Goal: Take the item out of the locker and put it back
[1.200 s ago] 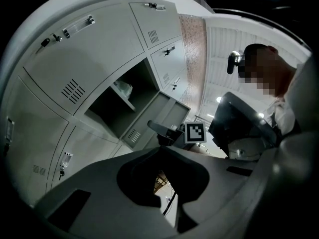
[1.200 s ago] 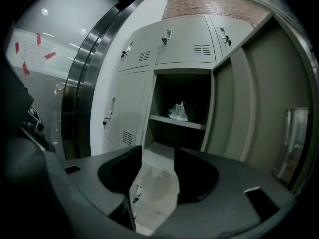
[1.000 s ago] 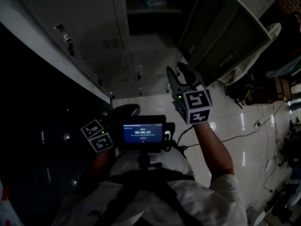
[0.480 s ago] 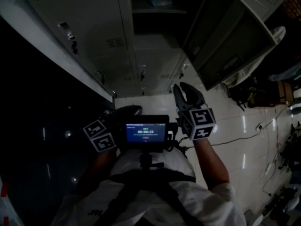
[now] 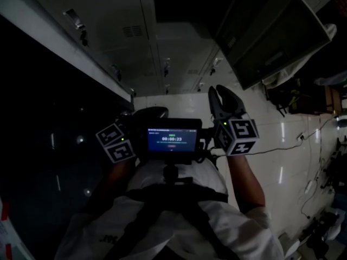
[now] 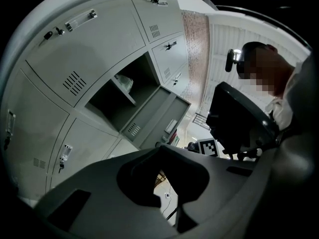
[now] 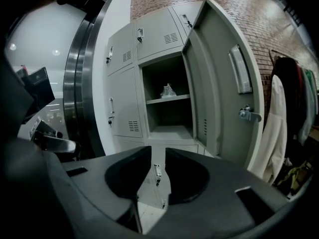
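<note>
The item [image 7: 168,90], a small pale crumpled bag, lies on the shelf [image 7: 174,99] of the open locker [image 7: 149,78], about midway between the shelf's left and right edges and toward its back. Nothing touches it. The locker door [image 7: 219,88] stands swung out to the right, with a latch on its inner face.

The right gripper view shows this straight on. It also shows a brick wall [image 7: 239,14] above the lockers, a pale coat [image 7: 276,128] hanging beyond the door, and a steel column [image 7: 87,83] left of the lockers. The left gripper view shows the same open locker tilted and the bag as a pale lump. Only this view also takes in the back of a dark screen [image 6: 239,126] and a marker cube [image 6: 208,147] past it. In the head view the open locker is cut by the top edge and is too dark to show the bag.

The right claw [image 7: 155,156] is well short of the locker. Its jaws have just been closing and stand a narrow slit apart with nothing between them. The left claw [image 6: 160,151] has its tips together and holds nothing; a sliver of floor shows behind the tips.

Only the head view shows both claws low in front of the person's chest, one on each side of the lit screen, above a pale tiled floor [image 5: 282,145] crossed by a cable [image 5: 276,155].
</note>
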